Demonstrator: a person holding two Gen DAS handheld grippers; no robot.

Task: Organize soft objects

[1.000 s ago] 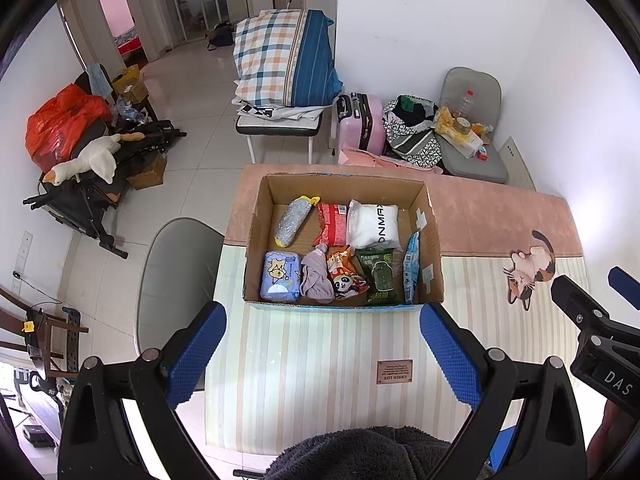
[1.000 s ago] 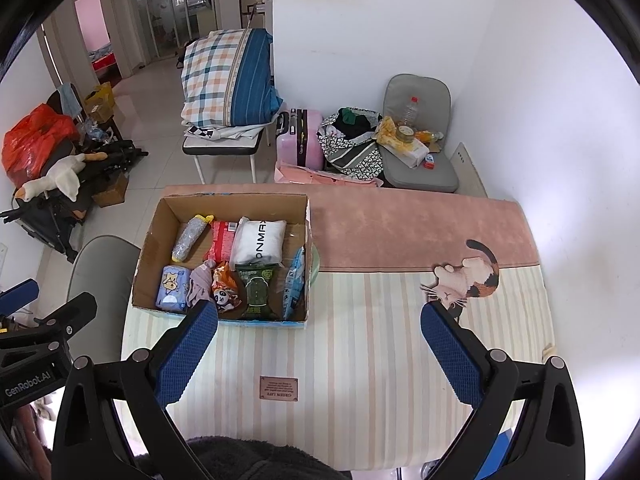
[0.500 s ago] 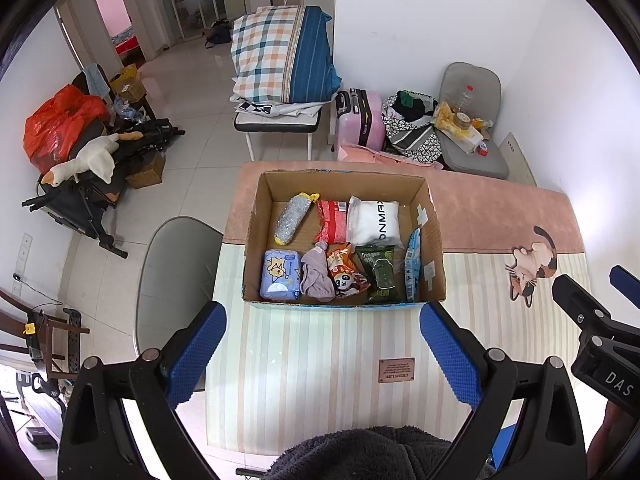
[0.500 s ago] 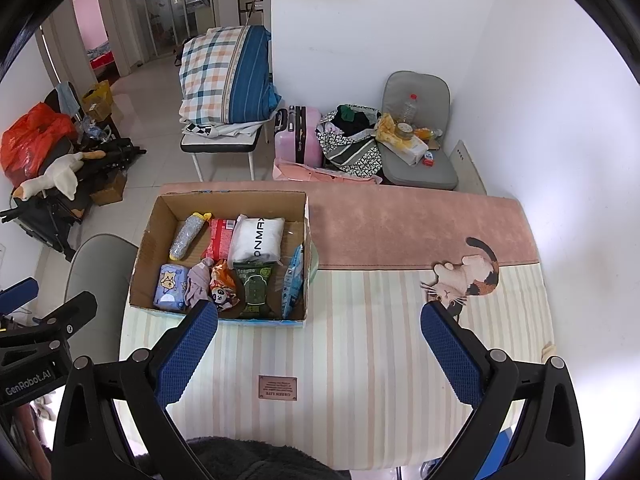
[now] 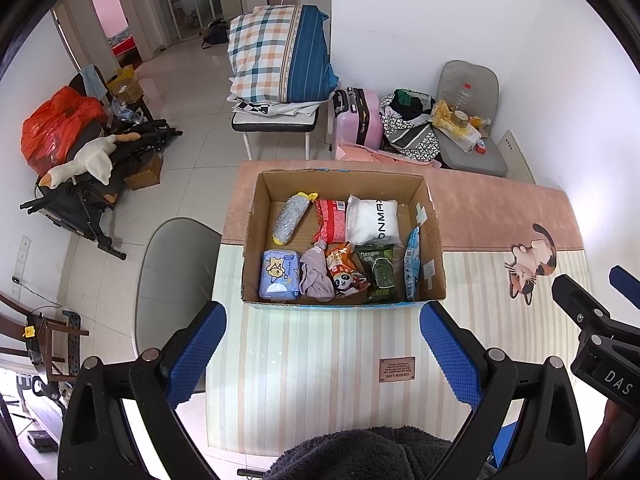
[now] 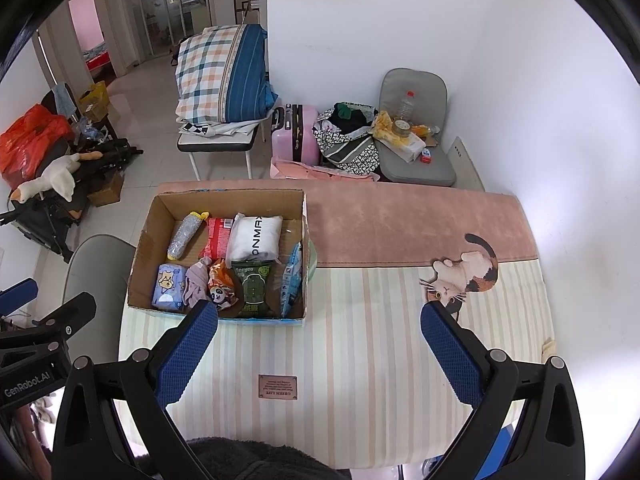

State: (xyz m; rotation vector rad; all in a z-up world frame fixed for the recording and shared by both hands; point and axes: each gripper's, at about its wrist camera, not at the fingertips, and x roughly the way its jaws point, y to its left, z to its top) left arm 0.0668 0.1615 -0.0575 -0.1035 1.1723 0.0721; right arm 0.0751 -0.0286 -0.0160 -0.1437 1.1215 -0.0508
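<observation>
An open cardboard box point(image 5: 434, 240) stands on the striped table mat point(image 5: 320, 360) and also shows in the right wrist view point(image 6: 144, 240). It holds several soft packs: a white pouch point(image 5: 372, 220), a red pack point(image 5: 331, 220), a silver scrubber point(image 5: 291, 218), a blue tissue pack point(image 5: 279, 274), a mauve cloth point(image 5: 316, 276), a panda snack bag point(image 5: 344, 272) and a green wipes pack point(image 5: 378, 272). My left gripper point(image 5: 322, 348) is open and empty, high above the mat in front of the box. My right gripper point(image 6: 318, 346) is open and empty, to the right of the box.
A dark fleece garment point(image 5: 372, 452) lies at the near table edge. A cat figure point(image 6: 464, 276) is printed on the mat at the right. A grey chair point(image 5: 176, 280) stands left of the table. A white wall runs along the right side.
Both grippers drifted slightly; the box sits a little lower and closer in both views. Jaws stay open. Nothing was picked up.
</observation>
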